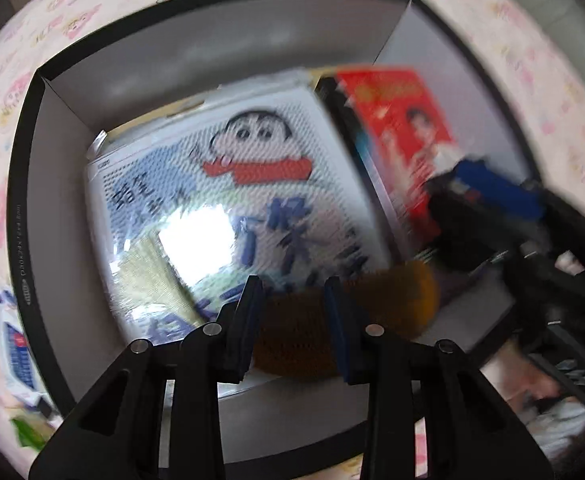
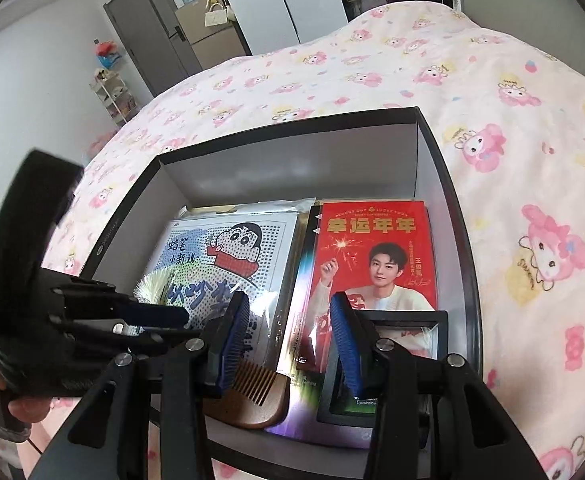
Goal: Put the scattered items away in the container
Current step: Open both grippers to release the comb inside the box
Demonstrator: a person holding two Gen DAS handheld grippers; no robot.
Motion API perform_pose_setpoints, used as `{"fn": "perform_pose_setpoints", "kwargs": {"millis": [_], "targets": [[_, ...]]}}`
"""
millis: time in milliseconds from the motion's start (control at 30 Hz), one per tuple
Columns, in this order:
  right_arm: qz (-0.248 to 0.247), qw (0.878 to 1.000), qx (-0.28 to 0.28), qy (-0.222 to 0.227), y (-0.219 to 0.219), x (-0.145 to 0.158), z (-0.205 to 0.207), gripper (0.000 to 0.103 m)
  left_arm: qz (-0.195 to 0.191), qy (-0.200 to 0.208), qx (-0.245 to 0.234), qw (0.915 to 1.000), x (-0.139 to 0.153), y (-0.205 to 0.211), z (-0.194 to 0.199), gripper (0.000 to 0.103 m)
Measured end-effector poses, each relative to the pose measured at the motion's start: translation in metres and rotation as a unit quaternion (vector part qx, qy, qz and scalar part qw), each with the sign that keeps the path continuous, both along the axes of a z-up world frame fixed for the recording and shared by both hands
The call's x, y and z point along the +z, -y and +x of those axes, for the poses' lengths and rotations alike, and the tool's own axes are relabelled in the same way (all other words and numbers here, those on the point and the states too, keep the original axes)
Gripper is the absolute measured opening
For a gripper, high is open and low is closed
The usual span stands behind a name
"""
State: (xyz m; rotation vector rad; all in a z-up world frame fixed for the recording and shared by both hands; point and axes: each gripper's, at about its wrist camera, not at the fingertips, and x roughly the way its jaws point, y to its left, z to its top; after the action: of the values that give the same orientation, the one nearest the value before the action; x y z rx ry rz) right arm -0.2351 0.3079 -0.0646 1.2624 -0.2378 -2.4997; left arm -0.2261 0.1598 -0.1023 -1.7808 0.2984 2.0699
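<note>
a: where's the comb (image 1: 344, 316)?
b: crosswise in the left tongs (image 1: 294, 322), clamped on it, low over the box (image 2: 432, 148), long axis left-right above the cartoon sheet (image 1: 228, 184).
a: the right tongs (image 2: 288, 336)?
b: gaping, empty, near.

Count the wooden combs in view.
1. The wooden comb sits between the left gripper fingers, low over the box's near end. More may be hidden under the packets.

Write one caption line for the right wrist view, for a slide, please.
Open right gripper hovers over a black box on a pink bedspread, above a wooden comb, cartoon packet and red poster.
</note>
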Motion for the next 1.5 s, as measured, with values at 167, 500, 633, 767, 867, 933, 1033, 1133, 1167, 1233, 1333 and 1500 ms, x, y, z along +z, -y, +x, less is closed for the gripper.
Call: {"fn": "perform_pose_setpoints", "kwargs": {"millis": [167,500,633,767,867,933,1033,1133,1167,1233,1333,1500], "targets": [[0.002,1.0,0.005,0.006,0.002,-0.001,0.003,0.038,-0.064,-0.012,0.007,0.9979,-0.005,-0.002,-0.004,0.034],[-0.004,1.0,0.007,0.018,0.003,-0.004,0.007,0.038,-0.028,-0.027,0.042,0.9983,-0.007,0.016,-0.006,0.033],[-0.019,1.0,-0.016,0.006,-0.004,0.005,0.023,0.038,0.011,-0.085,0.052,0.995,0.017,0.01,0.009,0.033],[-0.018,0.999,-0.034,0.005,-0.002,0.02,0.038,0.038,0.037,-0.147,0.069,0.986,0.043,0.004,0.012,0.039],[-0.009,0.999,-0.045,-0.001,-0.001,0.035,0.051,0.04,0.047,-0.199,0.101,0.9737,0.094,0.014,0.016,0.058],[-0.003,0.999,-0.052,-0.006,0.0,0.048,0.059,0.043,0.048,-0.236,0.116,0.9635,0.129,0.04,0.04,0.065],[0.012,0.998,-0.066,-0.014,0.002,0.071,0.07,0.052,0.063,-0.274,0.125,0.9516,0.145,0.051,0.048,0.077],[0.025,0.996,-0.08,-0.036,0.005,0.094,0.083,0.074,0.08,-0.296,0.127,0.9435,0.157,0.054,0.057,0.094],[0.027,0.995,-0.083,-0.044,0.006,0.101,0.088,0.074,0.081,-0.302,0.127,0.9414,0.164,0.056,0.065,0.095],[0.028,0.995,-0.085,-0.054,0.01,0.114,0.096,0.075,0.077,-0.315,0.125,0.9375,0.178,0.061,0.08,0.095],[0.033,0.993,-0.09,-0.063,0.016,0.129,0.108,0.075,0.069,-0.335,0.128,0.931,0.193,0.066,0.1,0.095],[0.036,0.991,-0.097,-0.079,0.026,0.148,0.131,0.079,0.066,-0.345,0.143,0.9253,0.208,0.078,0.129,0.1]]}}
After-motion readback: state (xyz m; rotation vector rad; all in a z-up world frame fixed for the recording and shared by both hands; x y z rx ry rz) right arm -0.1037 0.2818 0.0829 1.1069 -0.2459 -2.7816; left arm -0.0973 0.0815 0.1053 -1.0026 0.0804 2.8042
